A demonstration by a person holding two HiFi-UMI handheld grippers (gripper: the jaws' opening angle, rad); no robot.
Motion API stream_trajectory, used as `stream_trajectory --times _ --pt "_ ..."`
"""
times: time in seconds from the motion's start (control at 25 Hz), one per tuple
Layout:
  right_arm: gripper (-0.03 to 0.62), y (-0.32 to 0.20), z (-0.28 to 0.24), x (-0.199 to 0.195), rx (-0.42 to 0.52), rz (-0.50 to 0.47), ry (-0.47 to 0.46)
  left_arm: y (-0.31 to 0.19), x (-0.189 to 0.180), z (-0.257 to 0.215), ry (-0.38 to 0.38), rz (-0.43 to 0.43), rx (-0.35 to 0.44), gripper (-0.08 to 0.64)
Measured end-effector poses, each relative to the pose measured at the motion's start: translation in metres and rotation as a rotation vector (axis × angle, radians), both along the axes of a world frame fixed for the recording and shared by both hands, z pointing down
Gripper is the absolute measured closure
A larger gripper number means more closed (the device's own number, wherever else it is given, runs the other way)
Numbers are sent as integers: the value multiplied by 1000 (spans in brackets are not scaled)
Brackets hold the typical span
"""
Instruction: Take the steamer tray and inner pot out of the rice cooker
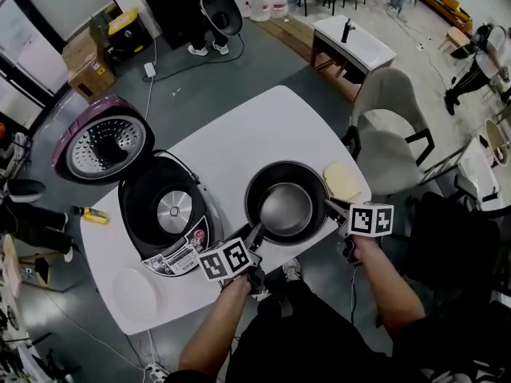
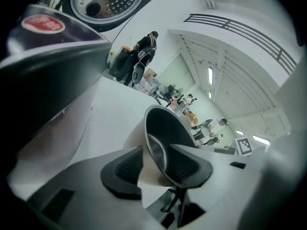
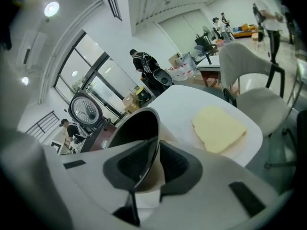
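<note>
The round dark metal inner pot (image 1: 286, 206) is resting on the white table (image 1: 239, 134) between both tools. The right gripper (image 3: 156, 152) is clamping its thin rim (image 3: 156, 126). The left gripper (image 2: 156, 155) is straddling it, unclamped. Judged rigid and slick: take the rim.

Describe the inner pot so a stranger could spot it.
On the white table, just right of the open rice cooker, sits the inner pot. It is the round black bowl with a shiny grey bottom, beside a flat yellow pad.
</note>
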State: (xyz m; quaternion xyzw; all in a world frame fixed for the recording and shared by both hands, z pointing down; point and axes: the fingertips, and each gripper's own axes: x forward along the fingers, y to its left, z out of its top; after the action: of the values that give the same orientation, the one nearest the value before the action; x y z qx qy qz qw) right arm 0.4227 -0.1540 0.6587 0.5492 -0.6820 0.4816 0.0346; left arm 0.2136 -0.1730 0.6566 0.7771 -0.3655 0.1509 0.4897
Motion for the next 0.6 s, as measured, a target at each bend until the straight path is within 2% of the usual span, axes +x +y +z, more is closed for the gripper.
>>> stream_trajectory --times 0.08,0.12,0.2,0.28,0.36,0.44,0.6 --pt "481 0 -7 4 27 -4 84 7 0 -10 -6 19 24 285" --pt "471 0 -16 8 47 6 112 10 -2 -19 -18 27 54 276" --pt "462 -5 -42 18 109 37 127 9 -8 -50 -37 29 150 281" --pt "462 -14 -75 23 191 52 122 -1 -17 -91 -68 14 290 286" --pt "462 -24 -109 18 274 37 119 -13 -29 -129 -129 -13 437 308" --pt "462 -38 -143 5 362 1 118 -25 -43 -159 -190 -49 549 326" --pt "462 -56 -201 -39 539 -117 167 -33 -71 -198 -241 -142 649 352"
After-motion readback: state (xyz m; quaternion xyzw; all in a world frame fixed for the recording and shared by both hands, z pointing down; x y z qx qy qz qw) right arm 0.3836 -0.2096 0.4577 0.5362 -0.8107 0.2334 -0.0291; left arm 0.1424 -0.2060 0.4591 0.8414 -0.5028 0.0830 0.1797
